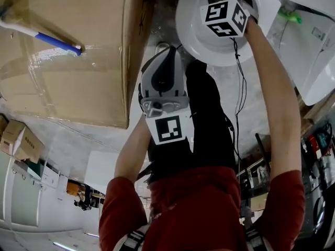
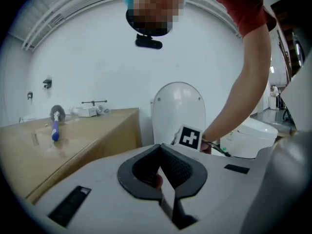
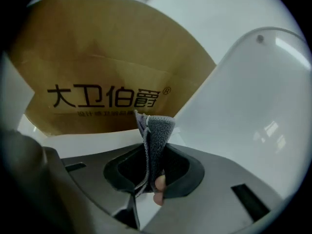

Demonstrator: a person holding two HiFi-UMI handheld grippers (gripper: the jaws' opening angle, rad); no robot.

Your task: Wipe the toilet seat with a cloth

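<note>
Grey cloth (image 3: 155, 140), one piece, was pinched upright between the jaws of the right gripper (image 3: 156, 182) over the one toilet seat (image 1: 194, 41). The left gripper (image 2: 163, 174), jaws pressed together and empty, hung short of the seat. One cardboard box (image 1: 78, 56) beside the seat bore one blue-handled brush (image 1: 56, 42).

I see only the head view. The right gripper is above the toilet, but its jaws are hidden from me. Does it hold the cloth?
Observer: Yes. In the right gripper view, the right gripper has its jaws shut on a grey cloth that sticks out from between them.
Operator: And the left gripper?
Observer: In the left gripper view, the left gripper has its jaws together, with nothing between them.
Operator: Is the lid up?
Observer: Yes. The toilet lid stands upright, beside the cardboard box.
</note>
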